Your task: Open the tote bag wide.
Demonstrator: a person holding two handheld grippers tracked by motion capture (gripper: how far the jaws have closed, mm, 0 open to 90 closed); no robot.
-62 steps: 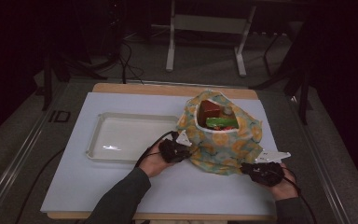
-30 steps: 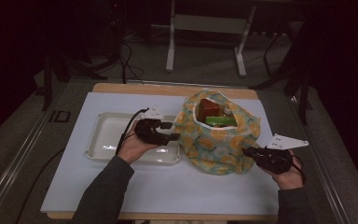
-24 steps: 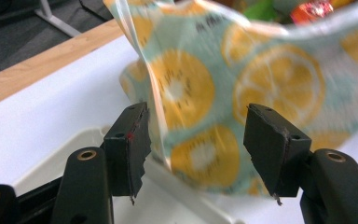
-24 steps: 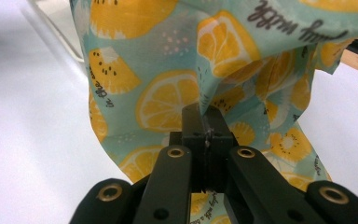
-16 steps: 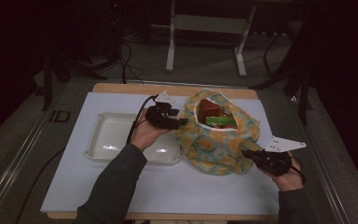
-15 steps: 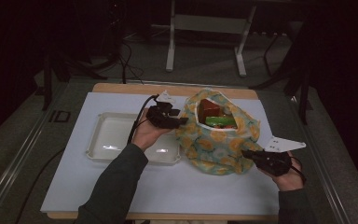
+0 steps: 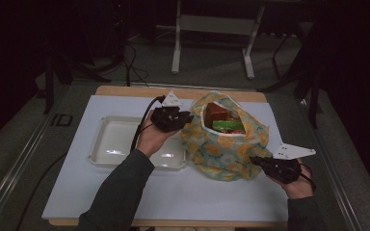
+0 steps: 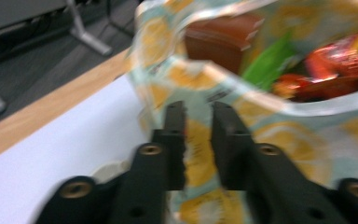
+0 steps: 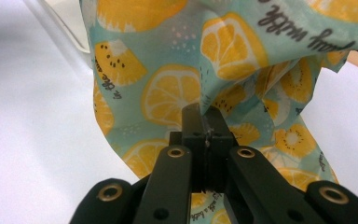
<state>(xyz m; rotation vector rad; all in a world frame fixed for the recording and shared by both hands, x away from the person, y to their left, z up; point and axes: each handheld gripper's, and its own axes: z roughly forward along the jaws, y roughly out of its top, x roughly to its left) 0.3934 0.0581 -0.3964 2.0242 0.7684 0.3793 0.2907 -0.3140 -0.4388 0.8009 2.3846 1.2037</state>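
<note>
- Pinching a fold of the lemon-print bag (image 9: 177, 93) low in the frame, the right gripper (image 9: 204, 122) has its jaws clamped tight on the cloth, apparently anchoring it.
- Closing in at centre frame, the left gripper (image 8: 198, 114) has its jaws narrowing just below the bag's rim, cloth between them, not yet pinched.
- Slumped right of centre on the white table (image 7: 125, 192), the bag gapes, showing red, green and brown packets (image 7: 224, 120) beside a white tray (image 7: 111, 144).

The left gripper (image 7: 185, 119) is hovering at the rim of the lemon-print teal fabric bag (image 7: 226, 149), beside the shallow white plastic tray (image 7: 107, 144), while the right gripper (image 7: 256, 161) is pinching the bag's lower edge.
</note>
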